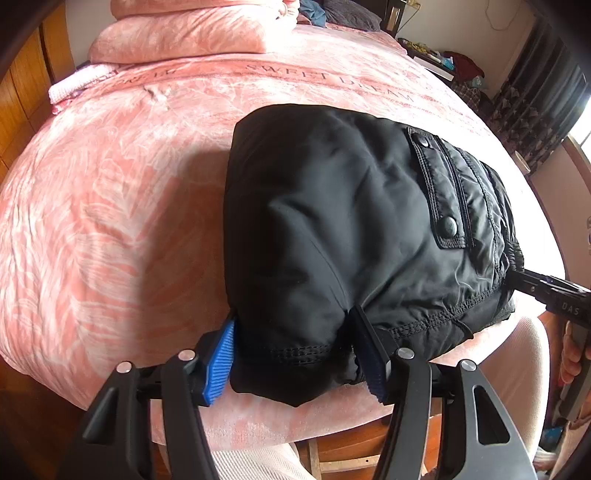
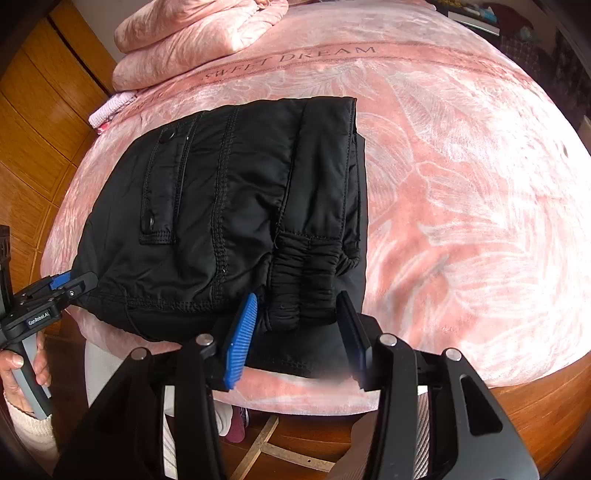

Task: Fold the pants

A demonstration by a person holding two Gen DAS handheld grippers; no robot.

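Folded black padded pants (image 1: 351, 203) (image 2: 240, 184) lie in a thick bundle on the pink bedspread (image 1: 110, 203) near the bed's front edge, with a snap pocket facing up. My left gripper (image 1: 299, 354) clamps the bundle's near left corner, and fabric fills the gap between its blue pads. In the right wrist view this left gripper (image 2: 74, 282) sits at the bundle's left corner. My right gripper (image 2: 299, 325) straddles the gathered elastic part at the near right, its pads standing slightly off the cloth. Only its black tip shows as the right gripper (image 1: 517, 277) in the left wrist view.
A stack of folded pink blankets (image 2: 192, 33) lies at the far end of the bed. Wooden wardrobe panels (image 2: 37, 110) stand on the left. The wooden bed frame (image 2: 535, 406) runs below the front edge. A person's hand (image 2: 22, 369) holds the left handle.
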